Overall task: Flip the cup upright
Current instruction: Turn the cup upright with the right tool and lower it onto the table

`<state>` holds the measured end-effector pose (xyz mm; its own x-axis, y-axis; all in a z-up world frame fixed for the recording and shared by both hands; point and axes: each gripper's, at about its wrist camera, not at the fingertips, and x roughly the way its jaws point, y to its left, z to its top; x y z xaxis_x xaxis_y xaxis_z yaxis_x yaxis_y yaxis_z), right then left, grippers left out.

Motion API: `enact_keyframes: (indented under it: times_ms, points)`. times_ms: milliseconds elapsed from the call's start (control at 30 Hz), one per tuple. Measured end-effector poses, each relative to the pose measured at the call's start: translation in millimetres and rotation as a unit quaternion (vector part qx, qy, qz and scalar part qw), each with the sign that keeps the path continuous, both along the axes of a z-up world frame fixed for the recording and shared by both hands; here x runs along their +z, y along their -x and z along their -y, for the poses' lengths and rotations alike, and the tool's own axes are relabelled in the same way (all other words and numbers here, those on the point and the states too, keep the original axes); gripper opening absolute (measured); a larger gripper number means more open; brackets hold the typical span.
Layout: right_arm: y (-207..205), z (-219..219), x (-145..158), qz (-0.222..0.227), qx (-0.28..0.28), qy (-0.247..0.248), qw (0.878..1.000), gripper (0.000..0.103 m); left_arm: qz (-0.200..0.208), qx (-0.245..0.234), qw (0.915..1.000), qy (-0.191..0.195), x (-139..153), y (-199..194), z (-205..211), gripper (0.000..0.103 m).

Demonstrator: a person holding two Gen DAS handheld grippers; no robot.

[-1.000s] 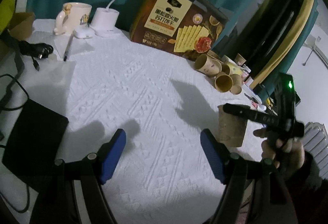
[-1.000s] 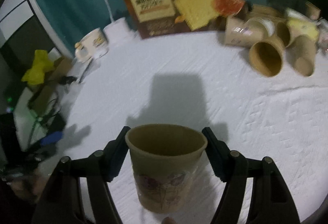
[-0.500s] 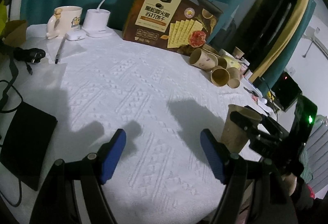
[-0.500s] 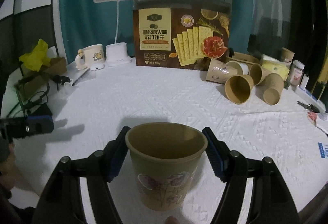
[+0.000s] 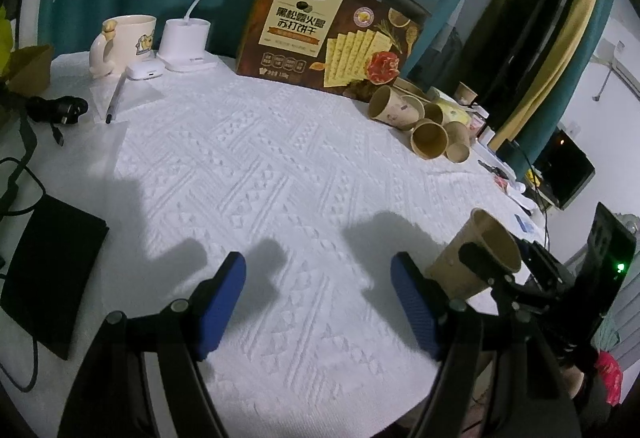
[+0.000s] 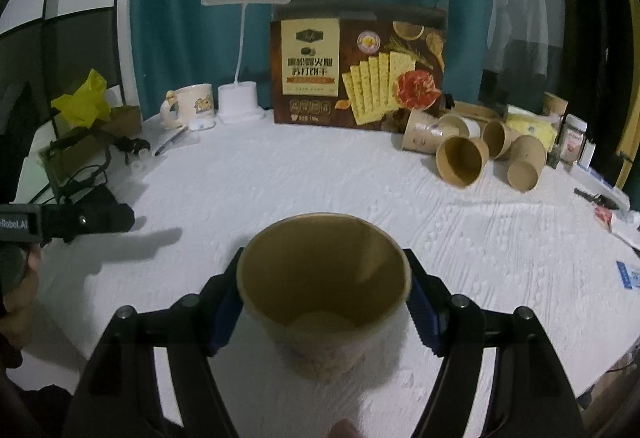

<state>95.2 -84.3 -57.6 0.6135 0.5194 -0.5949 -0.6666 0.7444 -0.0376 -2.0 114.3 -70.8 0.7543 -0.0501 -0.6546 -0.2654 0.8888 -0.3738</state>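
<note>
White embossed cloth [image 5: 280, 165] covers the table. At its left edge lie a black pad [image 5: 48, 278] and cables, with a mug [image 5: 124, 39] and lamp [image 5: 188, 43] behind them. The left gripper [image 5: 318, 302] hangs over bare cloth, its blue jaws apart with nothing between them, just as they stood a second ago.

Further right, a cracker box [image 6: 358, 67] stands at the back, and beside it a huddle of spare cups [image 6: 474, 153] lies tipped over.

At the near right is the cup [image 6: 324, 286], mouth up, its base seemingly on the cloth near the table's front edge. It sits between the jaws of the right gripper [image 6: 324, 302]. A second ago that gripper carried the cup in a tight grip while swinging round; since then it has levelled the cup out, and its jaws have just been opening. In the right wrist view the pads sit right at the cup's rim, and I cannot tell whether they still press on it or have only just let go.

This looks like the release. The flip seems done; what remains is backing the gripper away without nudging the light paper cup over.
</note>
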Motion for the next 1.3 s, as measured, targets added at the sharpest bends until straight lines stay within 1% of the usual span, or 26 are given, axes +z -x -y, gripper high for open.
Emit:
enact_keyframes:
  times_ms: [167, 333, 567, 800, 967, 1100, 1233, 1300]
  points:
    - [9.6, 4.3, -0.9, 0.009, -0.009, 0.002, 1.0, 0.073, 0.001, -0.005, 0.9999, -0.015, 5.0, 2.0, 7.4, 0.075]
    - [20.7, 11.5, -2.1, 0.006, -0.014, -0.001, 1.0, 0.077, 0.004, -0.018, 0.9993, -0.031, 9.4, 4.5, 19.9, 0.075]
    - [36.5, 30.3, -4.2, -0.015, -0.032, -0.014, 0.999, 0.078, 0.006, -0.032, 0.9984, -0.047, 13.4, 10.4, 35.9, 0.075]
    - [54.0, 58.8, -2.7, -0.03, -0.068, -0.018, 0.997, 0.078, 0.006, -0.055, 0.9965, -0.062, 16.1, 12.9, 54.9, 0.075]
    - [60.8, 81.4, 3.5, -0.039, -0.098, -0.027, 0.994, 0.078, 0.008, -0.071, 0.9948, -0.072, 20.4, 11.9, 68.2, 0.075]
    - [62.3, 94.2, 13.4, -0.032, -0.121, -0.023, 0.992, 0.078, 0.013, -0.079, 0.9932, -0.084, 25.3, 9.6, 76.5, 0.075]
    - [62.5, 105.5, 26.3, -0.025, -0.136, -0.023, 0.99, 0.078, 0.025, -0.087, 0.9898, -0.109, 31.5, 8.5, 87.4, 0.075]
    - [62.7, 110.5, 34.5, -0.02, -0.142, -0.026, 0.989, 0.078, 0.039, -0.092, 0.9868, -0.127, 38.4, 9.5, 93.4, 0.076]
